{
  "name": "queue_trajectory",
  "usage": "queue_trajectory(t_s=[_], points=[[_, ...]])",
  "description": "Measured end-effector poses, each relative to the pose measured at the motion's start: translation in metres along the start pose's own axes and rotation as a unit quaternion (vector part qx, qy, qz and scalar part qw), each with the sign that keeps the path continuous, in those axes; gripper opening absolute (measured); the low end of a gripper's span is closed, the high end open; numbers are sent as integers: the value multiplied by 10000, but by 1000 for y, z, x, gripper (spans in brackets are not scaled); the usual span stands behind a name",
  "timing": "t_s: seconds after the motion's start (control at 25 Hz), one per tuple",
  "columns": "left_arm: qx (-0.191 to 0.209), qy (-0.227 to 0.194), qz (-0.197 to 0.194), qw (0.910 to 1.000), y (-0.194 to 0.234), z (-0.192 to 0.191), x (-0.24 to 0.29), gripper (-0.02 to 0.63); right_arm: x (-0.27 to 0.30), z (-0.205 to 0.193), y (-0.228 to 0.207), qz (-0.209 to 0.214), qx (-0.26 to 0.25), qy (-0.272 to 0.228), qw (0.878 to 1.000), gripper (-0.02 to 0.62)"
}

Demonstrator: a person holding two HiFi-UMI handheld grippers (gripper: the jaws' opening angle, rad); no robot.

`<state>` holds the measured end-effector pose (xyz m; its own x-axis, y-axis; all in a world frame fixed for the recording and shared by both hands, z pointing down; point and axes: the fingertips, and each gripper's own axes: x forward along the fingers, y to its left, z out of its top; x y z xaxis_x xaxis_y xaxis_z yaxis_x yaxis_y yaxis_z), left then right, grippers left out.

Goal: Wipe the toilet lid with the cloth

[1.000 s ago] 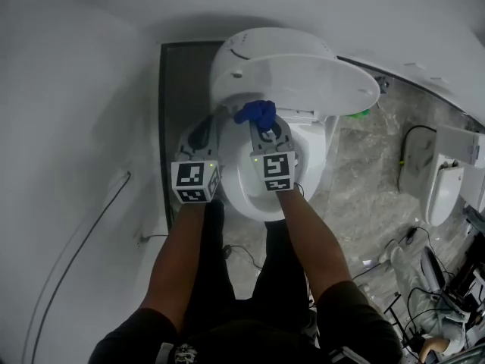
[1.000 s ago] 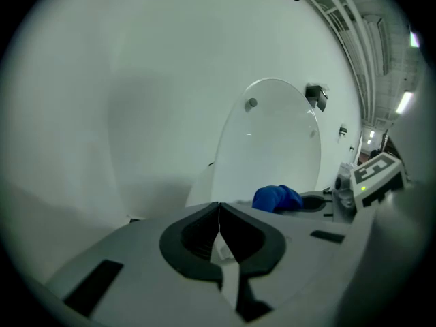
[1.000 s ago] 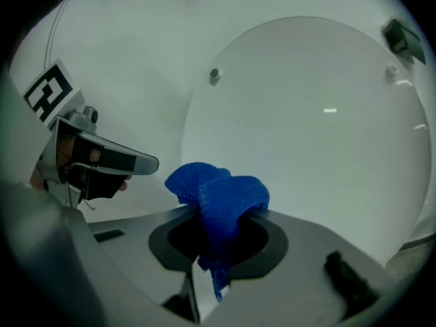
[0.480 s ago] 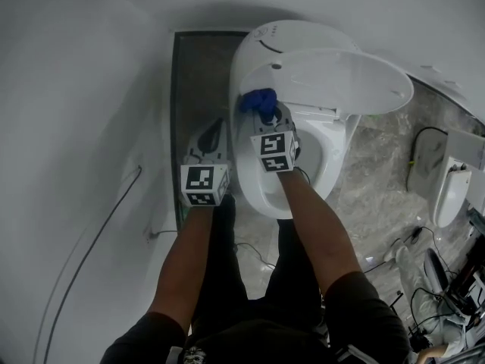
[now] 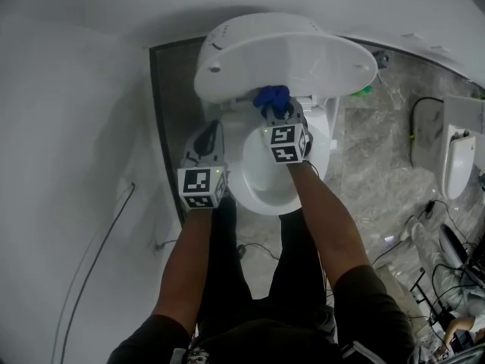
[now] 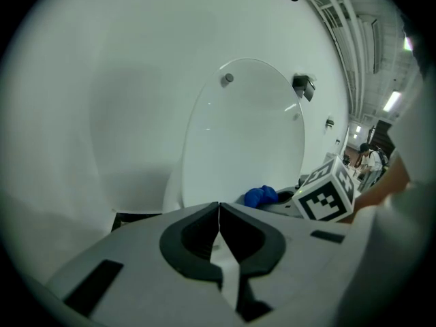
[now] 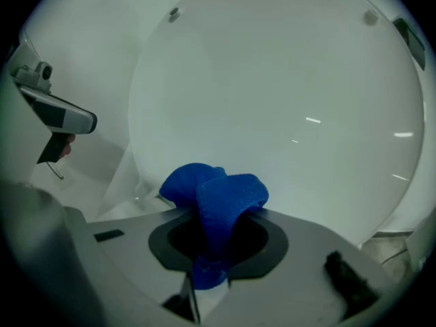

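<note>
The white toilet lid (image 5: 303, 55) stands raised over the bowl (image 5: 261, 180); it fills the right gripper view (image 7: 286, 107) and shows upright in the left gripper view (image 6: 245, 135). My right gripper (image 5: 277, 112) is shut on a bunched blue cloth (image 5: 272, 97) (image 7: 214, 199) (image 6: 261, 196), held low against the lid near its hinge. My left gripper (image 5: 209, 136) hangs shut and empty beside the bowl's left rim, its jaws (image 6: 219, 213) meeting with nothing between them.
A white wall curves along the left and back. A dark floor strip (image 5: 163, 105) lies left of the toilet, marble floor (image 5: 379, 158) to the right. Another white toilet (image 5: 458, 161) and cables (image 5: 447, 241) sit at far right. My legs stand before the bowl.
The right gripper has carried the cloth down and to the right along the lid, toward its hinge. The left gripper dropped slightly and stayed shut.
</note>
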<state>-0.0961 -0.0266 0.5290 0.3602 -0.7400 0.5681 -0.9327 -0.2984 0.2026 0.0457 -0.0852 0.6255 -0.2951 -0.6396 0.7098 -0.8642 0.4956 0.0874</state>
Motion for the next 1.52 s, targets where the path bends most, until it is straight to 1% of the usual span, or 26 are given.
queue_trajectory(t_s=[0.16, 0.24, 0.32, 0.44, 0.52, 0.56, 0.64, 0.72, 0.8, 0.92, 0.96, 1.04, 1.12, 1.2, 1.28, 1.4, 1.52], points=[[125, 42, -156, 9998, -28, 0, 12, 12, -11, -36, -53, -412, 243, 289, 9984, 72], [175, 80, -255, 9995, -41, -3, 17, 12, -18, -49, -76, -564, 281, 364, 9973, 72], [196, 117, -305, 9993, -51, -5, 19, 12, -23, -55, -87, -593, 249, 379, 9972, 72], [275, 118, -355, 9989, -63, -3, 19, 12, -31, -55, -90, -526, 310, 383, 9974, 72], [344, 93, -391, 9986, -68, 4, 15, 12, -43, -45, -83, -353, 408, 219, 9983, 72], [357, 96, -401, 9985, -69, 8, 11, 12, -54, -36, -77, -211, 464, 49, 9987, 72], [437, 118, -412, 9981, -63, 21, 3, 14, -83, -6, -61, 138, 624, -455, 9969, 72], [596, 96, -345, 9976, -51, 40, -4, 14, -119, 34, -44, 472, 723, -1049, 9907, 72], [712, 14, -206, 9972, -42, 59, -18, 14, -159, 69, -28, 741, 803, -1509, 9825, 72], [921, -153, -79, 9956, -37, 97, -39, 15, -213, 111, -22, 860, 1123, -1937, 9708, 72], [1017, -200, -27, 9946, -35, 111, -43, 32, -225, 124, -21, 862, 1218, -2044, 9675, 72], [1214, -312, 45, 9921, -31, 138, -48, 108, -240, 143, -20, 880, 1380, -2190, 9619, 72], [1437, -446, 32, 9886, -29, 164, -46, 155, -248, 154, -16, 907, 1493, -2262, 9583, 72], [1626, -535, -149, 9851, -30, 186, -38, 193, -256, 158, -8, 913, 1546, -2270, 9572, 72], [1764, -512, -396, 9822, -34, 200, -27, 242, -270, 153, 10, 979, 1587, -2222, 9570, 72], [1947, -340, -698, 9778, -41, 210, -13, 252, -296, 133, 44, 1153, 1684, -2013, 9580, 72], [2127, -42, -900, 9730, -43, 208, 4, 252, -304, 126, 53, 1202, 1649, -1905, 9603, 72]])
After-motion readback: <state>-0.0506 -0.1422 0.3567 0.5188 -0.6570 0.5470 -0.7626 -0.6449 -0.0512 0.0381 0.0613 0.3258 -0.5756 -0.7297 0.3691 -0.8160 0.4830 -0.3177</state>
